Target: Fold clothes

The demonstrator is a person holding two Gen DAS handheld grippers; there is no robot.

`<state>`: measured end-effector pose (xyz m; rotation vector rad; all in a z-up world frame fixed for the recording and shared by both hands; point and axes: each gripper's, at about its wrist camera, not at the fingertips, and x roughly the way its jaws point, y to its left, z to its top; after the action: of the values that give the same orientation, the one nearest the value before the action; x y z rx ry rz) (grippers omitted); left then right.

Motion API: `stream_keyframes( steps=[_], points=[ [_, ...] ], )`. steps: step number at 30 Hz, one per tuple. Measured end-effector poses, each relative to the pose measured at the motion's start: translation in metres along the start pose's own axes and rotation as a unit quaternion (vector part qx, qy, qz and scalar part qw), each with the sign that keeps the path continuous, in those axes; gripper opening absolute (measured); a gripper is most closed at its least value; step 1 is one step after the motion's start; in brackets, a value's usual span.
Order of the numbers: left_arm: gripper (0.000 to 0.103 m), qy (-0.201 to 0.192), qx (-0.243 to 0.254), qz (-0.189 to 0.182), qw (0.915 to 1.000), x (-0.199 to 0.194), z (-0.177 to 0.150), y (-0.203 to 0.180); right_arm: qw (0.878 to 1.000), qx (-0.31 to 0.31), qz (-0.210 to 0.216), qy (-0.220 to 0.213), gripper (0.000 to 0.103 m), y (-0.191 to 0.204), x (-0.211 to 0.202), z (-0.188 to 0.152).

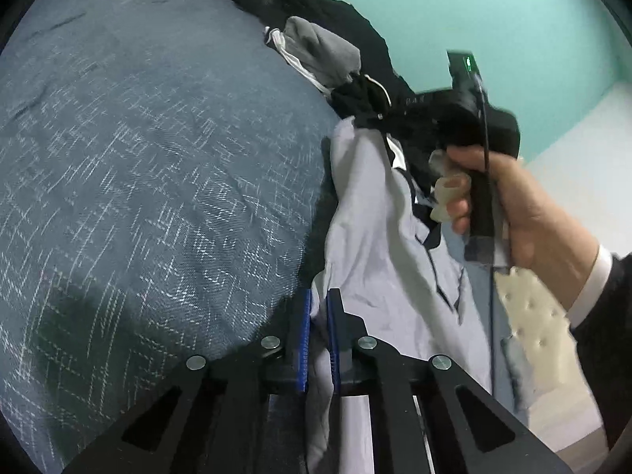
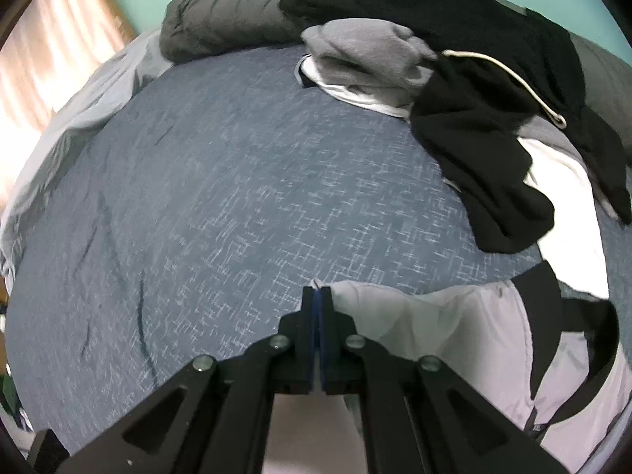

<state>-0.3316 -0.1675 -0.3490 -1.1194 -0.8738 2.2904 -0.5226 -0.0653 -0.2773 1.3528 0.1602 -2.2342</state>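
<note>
Pale lilac-grey lightweight garment with black trim (image 1: 379, 245) hung between the two tools, above the near edge of the blue-grey crosshatch-woven bedspread (image 1: 150, 166).

Left gripper (image 1: 319, 316): blue pads nearly together with a fold of the pale cloth pinched between them; fabric ran down through the jaws and out below. Held, not merely draped.

Right gripper (image 2: 317, 308): jaws pressed fully together, a thin edge of the same garment showing at the tips and spreading away to the right. In the left wrist view the right hand (image 1: 525, 213) gripped that tool's handle higher up and further off, the cloth bunched at its tip.

Key relation: the garment's long axis ran from the left gripper's pinch up to the right gripper's pinch, so the cloth hung as a loose, twisted band rather than a flat sheet. Open bedspread lay ahead and to the left of both tools. Judgement: the next move likely calls for drawing the two pinches apart to spread the cloth, then lowering it onto that open area.

Heap of unfolded clothes, a black hooded top with white drawcord (image 2: 486, 126) over grey fleece (image 2: 367, 55), sat at the far right, well apart.
</note>
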Motion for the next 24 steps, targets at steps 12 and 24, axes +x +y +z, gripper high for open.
stream_keyframes(
  steps=[12,24],
  points=[
    [0.011,0.004,-0.005,0.023,0.9997,0.003,0.002,0.002,0.996,0.040,0.037,-0.064,0.002,-0.008,-0.017,0.004],
    [0.025,-0.005,-0.012,0.044,0.9989,-0.023,0.006,0.005,0.997,0.064,0.018,-0.048,0.002,-0.052,-0.097,-0.038]
  ],
)
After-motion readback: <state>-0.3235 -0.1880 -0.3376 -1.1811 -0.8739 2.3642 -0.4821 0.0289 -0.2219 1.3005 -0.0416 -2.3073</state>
